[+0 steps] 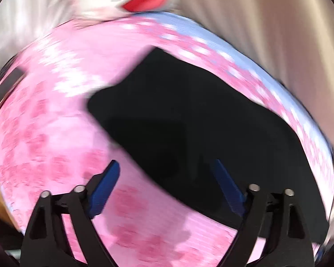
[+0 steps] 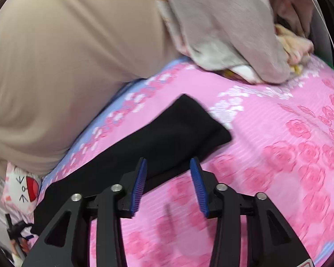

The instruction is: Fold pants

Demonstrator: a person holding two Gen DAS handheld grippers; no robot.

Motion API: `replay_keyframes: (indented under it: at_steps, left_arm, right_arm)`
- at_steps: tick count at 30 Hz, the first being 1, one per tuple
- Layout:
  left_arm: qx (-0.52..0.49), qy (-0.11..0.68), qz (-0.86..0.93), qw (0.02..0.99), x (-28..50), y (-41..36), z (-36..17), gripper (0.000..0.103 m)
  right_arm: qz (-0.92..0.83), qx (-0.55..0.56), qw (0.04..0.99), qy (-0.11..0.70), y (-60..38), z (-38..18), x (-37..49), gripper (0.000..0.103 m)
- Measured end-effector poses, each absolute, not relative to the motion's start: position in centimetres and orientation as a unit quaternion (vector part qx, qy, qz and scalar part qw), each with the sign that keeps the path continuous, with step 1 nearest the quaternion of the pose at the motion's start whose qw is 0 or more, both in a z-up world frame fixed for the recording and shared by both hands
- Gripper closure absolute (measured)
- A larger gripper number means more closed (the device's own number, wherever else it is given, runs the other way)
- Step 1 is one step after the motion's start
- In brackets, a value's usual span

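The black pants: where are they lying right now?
The black pants lie flat on the pink rose-print bedspread, near its blue-bordered edge beside the beige curtain. In both wrist views they sit just ahead of the open grippers.

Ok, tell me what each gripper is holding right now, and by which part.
Nothing is held. The left gripper is wide open above the black pants, and the right gripper is open at their edge, with no cloth between its fingers.
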State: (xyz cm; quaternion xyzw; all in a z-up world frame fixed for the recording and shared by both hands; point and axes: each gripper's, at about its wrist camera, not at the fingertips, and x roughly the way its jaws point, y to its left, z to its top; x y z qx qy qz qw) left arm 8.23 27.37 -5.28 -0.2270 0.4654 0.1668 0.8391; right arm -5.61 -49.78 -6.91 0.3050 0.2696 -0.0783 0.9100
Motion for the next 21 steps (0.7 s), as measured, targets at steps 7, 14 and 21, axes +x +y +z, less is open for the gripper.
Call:
replay_keyframes:
  at_steps: [7, 14, 21]
  left_arm:
    - [-0.330, 0.462, 0.138, 0.811, 8.6, 32.5, -8.2, 0.015]
    - [-0.316, 0.458, 0.090, 0.826, 10.6, 33.3, -7.4, 0.090]
    - [-0.286, 0.476, 0.059, 0.829, 9.6, 34.5, -5.4, 0.090]
  right_arm:
    - [-0.008, 0.269, 0.915, 0.299, -41.4, -6.3, -2.1, 0.052]
    - [0.014, 0.241, 0.920, 0.307, -35.8, -4.7, 0.1, 0.052]
    - [-0.073, 0.200, 0.927, 0.310, -37.9, -3.5, -1.2, 0.041]
